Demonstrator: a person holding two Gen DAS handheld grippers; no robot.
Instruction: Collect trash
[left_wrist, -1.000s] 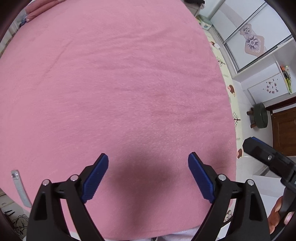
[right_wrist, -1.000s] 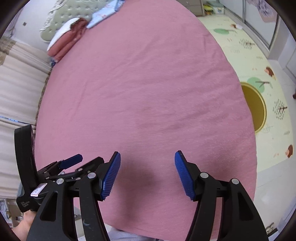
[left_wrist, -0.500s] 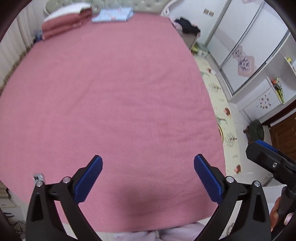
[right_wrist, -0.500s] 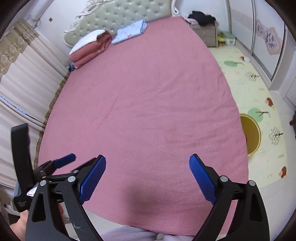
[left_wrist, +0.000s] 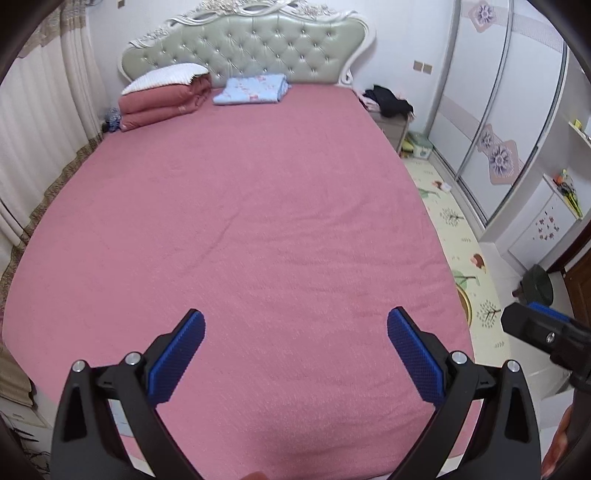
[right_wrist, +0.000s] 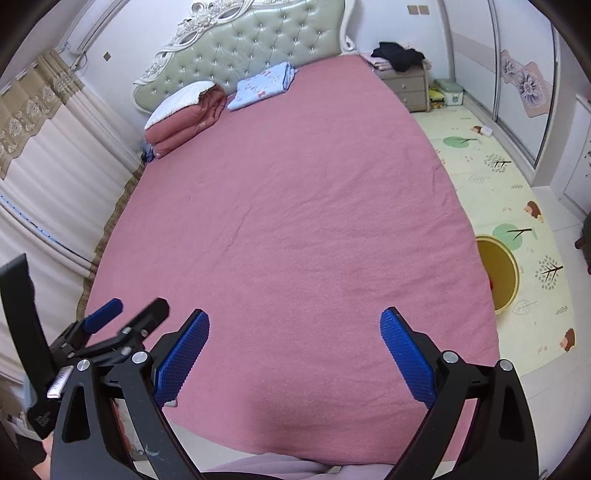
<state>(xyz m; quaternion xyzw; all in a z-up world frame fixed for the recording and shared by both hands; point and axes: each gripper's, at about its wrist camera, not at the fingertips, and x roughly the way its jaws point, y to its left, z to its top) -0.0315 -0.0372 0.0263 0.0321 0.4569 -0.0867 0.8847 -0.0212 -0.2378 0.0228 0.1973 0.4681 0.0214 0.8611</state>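
Curtains: cream curtains (left_wrist: 40, 147) hang along the left wall beside the bed; in the right wrist view they carry a patterned tan band at the top
Bed: a wide pink bedspread (left_wrist: 240, 229) fills most of both views; lightly creased; nothing lies on its broad middle
Headboard: a pale green tufted headboard (left_wrist: 251, 48) with a carved white frame stands at the far end
Bedding: a folded pink quilt (left_wrist: 162, 96) with a white top sits at the far left corner of the bed; just to its right lies a folded light blue blanket (left_wrist: 253, 88), near the headboard
Nightstand: a small drawer unit (right_wrist: 408, 86) stands right of the bed head; dark clothes are heaped on it
Floor: a cream play mat (right_wrist: 495, 177) with tree and hedgehog prints covers the floor right of the bed
Bin: a yellow round bin (right_wrist: 498, 273) stands on the mat, just beside the bed's right edge; something small and red shows inside; too small to name
Wardrobe: sliding doors (left_wrist: 491, 122) with flower panels line the right wall
Trash: no loose piece can be made out on the bed or mat
Left gripper (left_wrist: 295, 338): jaws spread wide; nothing between the blue pads; clear above the near bedspread
Right gripper (right_wrist: 294, 336): jaws wide apart and widening slightly; nothing between them; also clear above the bedspread
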